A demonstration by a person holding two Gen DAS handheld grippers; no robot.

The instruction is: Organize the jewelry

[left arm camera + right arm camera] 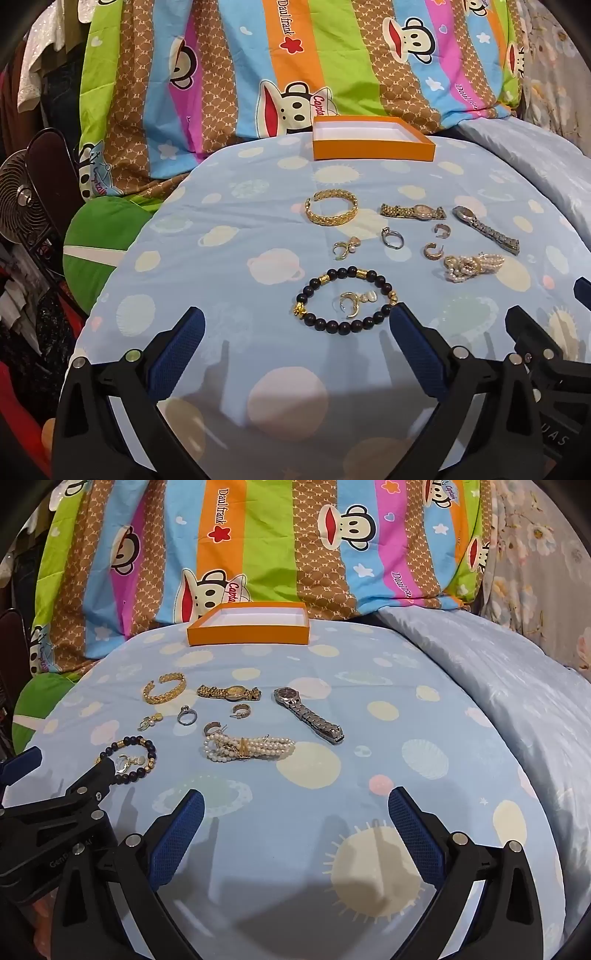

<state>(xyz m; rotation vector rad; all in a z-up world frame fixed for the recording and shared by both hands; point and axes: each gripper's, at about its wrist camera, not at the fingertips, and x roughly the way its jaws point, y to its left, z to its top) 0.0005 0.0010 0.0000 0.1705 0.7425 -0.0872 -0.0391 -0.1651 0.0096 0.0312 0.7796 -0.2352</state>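
Bedsheet carries jewelry spread before the empty orange box, ready for sorting; left claw and right claw hover wide, empty.

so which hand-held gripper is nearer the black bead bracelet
Left. The left hand-held gripper hangs open just short of the black bead bracelet; the right hand-held gripper is open, off to its right.

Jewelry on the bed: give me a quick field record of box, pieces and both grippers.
box: orange box, open, nothing inside, at far edge of the sheet
watches: gold watch, silver watch
bracelets: gold cuff, pearl bracelet, dark bead bracelet
left gripper: open, holding nothing
right gripper: open, holding nothing
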